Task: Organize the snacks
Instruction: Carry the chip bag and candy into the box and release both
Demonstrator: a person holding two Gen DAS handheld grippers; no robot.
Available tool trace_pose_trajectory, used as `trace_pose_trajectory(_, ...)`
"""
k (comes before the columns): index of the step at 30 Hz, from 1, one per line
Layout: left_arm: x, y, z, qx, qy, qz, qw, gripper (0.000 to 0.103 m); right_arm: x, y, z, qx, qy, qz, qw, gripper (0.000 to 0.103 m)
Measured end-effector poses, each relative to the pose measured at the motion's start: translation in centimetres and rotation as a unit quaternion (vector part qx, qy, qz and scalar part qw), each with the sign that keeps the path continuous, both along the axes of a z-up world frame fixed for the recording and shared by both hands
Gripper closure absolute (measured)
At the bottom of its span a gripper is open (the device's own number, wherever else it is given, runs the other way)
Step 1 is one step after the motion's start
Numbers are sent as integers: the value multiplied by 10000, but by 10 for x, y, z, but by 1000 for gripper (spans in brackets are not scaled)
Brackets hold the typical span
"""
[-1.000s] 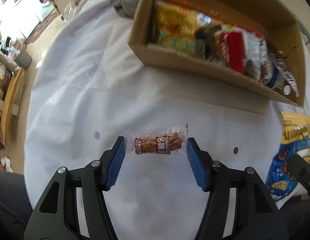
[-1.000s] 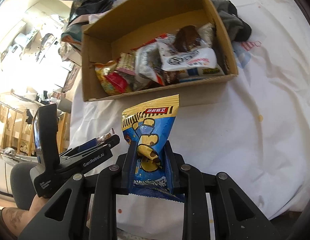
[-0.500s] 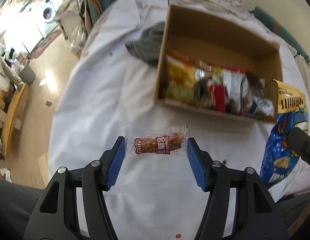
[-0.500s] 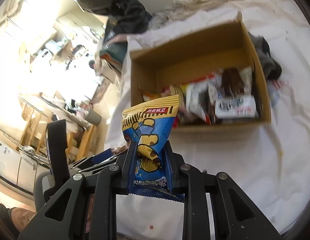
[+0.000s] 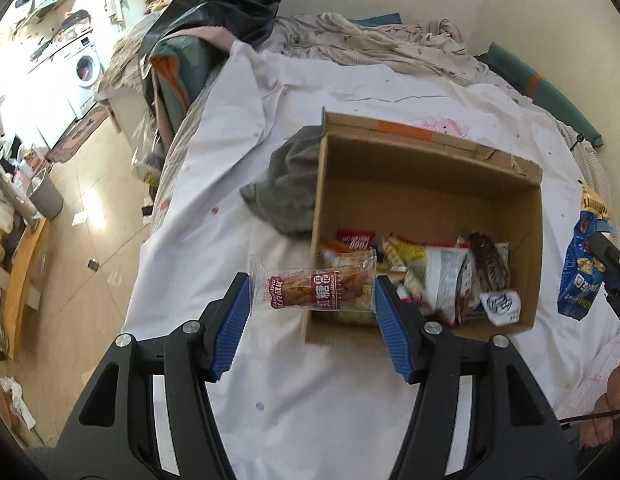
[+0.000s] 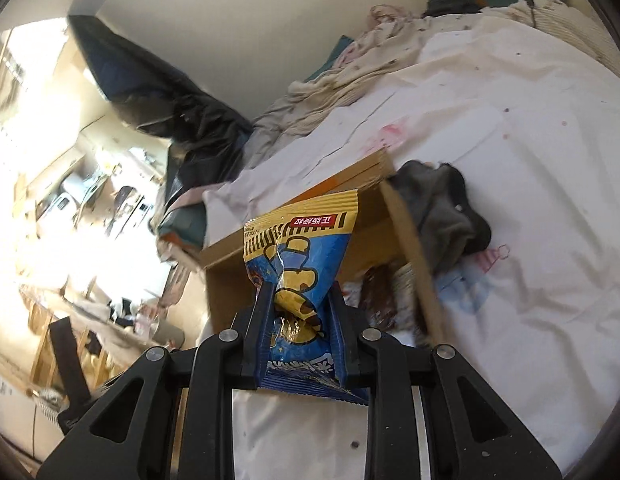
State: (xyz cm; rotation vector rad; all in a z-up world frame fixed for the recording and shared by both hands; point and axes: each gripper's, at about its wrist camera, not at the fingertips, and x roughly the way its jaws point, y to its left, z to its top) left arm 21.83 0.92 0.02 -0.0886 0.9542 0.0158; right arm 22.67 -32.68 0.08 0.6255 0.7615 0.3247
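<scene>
My left gripper is shut on a clear-wrapped brown snack bar, held crosswise between the blue pads above the near left corner of a cardboard box. The box holds several snack packets along its near side. My right gripper is shut on a blue and yellow chip bag, raised in front of the box. The same bag shows at the right edge of the left wrist view.
The box sits on a white sheet over a bed. A grey cloth lies against the box's left side. Rumpled bedding is piled behind. The floor drops off to the left, with a washing machine beyond.
Both grippers have lifted with their snacks and tilted up, so the box looks farther and lower. The left's snack bar now hangs over the box's near left corner. Both grips are unchanged.
</scene>
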Motion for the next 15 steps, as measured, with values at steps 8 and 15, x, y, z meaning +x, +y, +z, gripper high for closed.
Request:
trace_pose_trajectory(8,28,-29,-11,-77,13,-398,9992,45,30,19,-17,-393,281,277,9984,77)
trace_pose_trajectory(15,42,-51,-29,72,-62,-726,9973,45,55,41,-46,-568,643,610,9944,76)
